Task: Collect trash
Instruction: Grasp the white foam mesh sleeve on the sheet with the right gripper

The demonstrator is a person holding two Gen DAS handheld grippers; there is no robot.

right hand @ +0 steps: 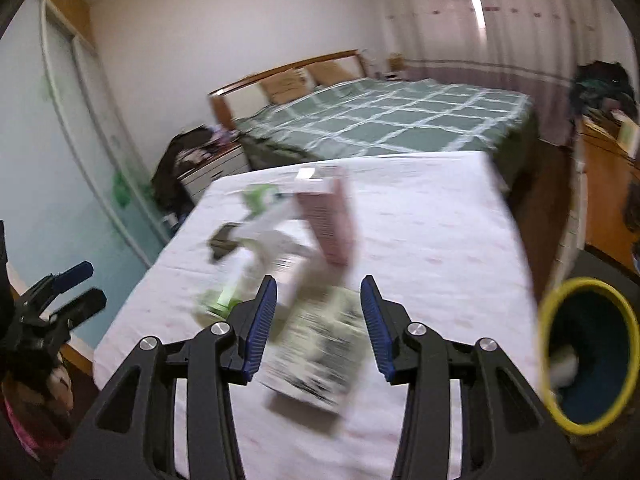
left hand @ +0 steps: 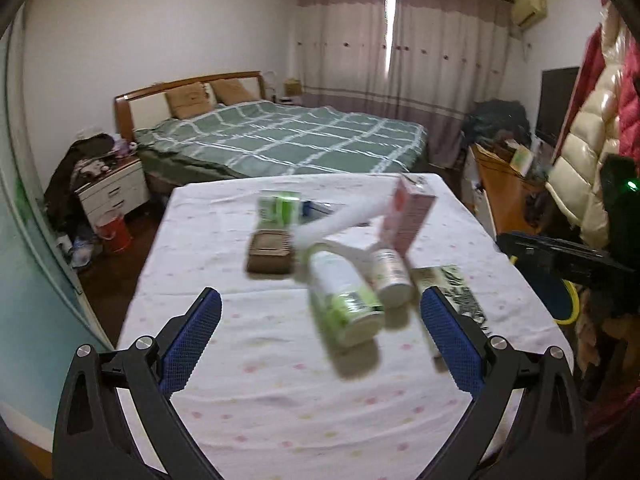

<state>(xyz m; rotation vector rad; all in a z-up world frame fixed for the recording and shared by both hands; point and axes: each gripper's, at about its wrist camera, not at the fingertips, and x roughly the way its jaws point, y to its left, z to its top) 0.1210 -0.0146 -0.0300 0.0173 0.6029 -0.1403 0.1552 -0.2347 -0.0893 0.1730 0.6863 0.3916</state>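
Trash lies in a heap on the table (left hand: 280, 380): a green-and-white can (left hand: 344, 304) on its side, a second can (left hand: 394, 276), a pink carton (left hand: 408, 212), a brown box (left hand: 270, 252), a green-white box (left hand: 280, 208) and a black-and-white patterned packet (left hand: 460, 292). My left gripper (left hand: 320, 308) hangs open above the near cans, holding nothing. In the right wrist view my right gripper (right hand: 319, 284) is open above the patterned packet (right hand: 316, 352), with the pink carton (right hand: 328, 220) beyond. Both views are motion-blurred.
A yellow-rimmed bin (right hand: 584, 283) with something white inside stands off the table's right edge. A bed with a green checked cover (left hand: 288, 140) lies behind the table. A nightstand (left hand: 114, 192) and red bucket (left hand: 114, 232) are at the left, and hanging coats (left hand: 592, 140) at the right.
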